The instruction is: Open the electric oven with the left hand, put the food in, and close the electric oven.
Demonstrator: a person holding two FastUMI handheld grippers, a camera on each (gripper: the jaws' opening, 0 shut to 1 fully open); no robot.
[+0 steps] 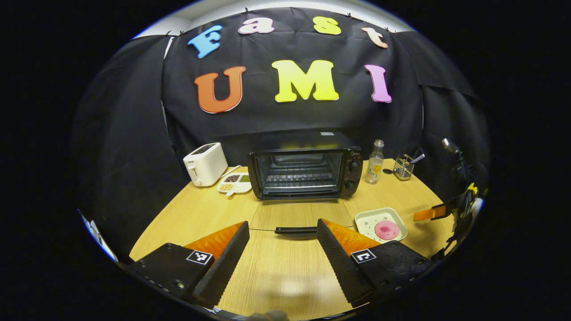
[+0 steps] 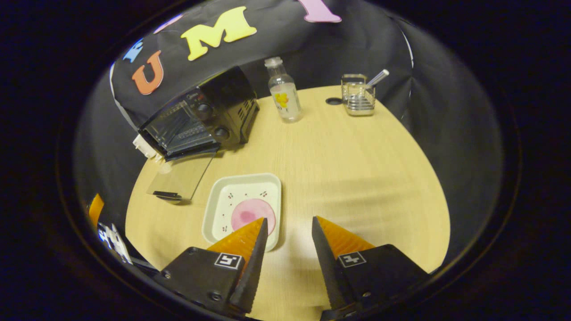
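Observation:
The black electric oven (image 1: 305, 167) stands at the back of the wooden table with its glass door (image 1: 296, 214) folded down flat. The door's handle (image 1: 295, 230) lies just beyond my left gripper (image 1: 283, 225), which is open and holds nothing. A white square plate (image 1: 380, 224) with a round pink piece of food (image 1: 386, 229) sits to the right of the door. In the right gripper view the open oven (image 2: 200, 120) is at upper left. My right gripper (image 2: 289, 220) is open just right of the plate (image 2: 241, 178), and its left fingertip overlaps the food (image 2: 252, 214).
A white toaster (image 1: 205, 163) and a divided dish (image 1: 235, 183) stand left of the oven. A clear bottle (image 2: 284, 91) and a wire holder (image 2: 358, 94) stand at the back right. The other gripper (image 1: 430, 213) shows at the right table edge.

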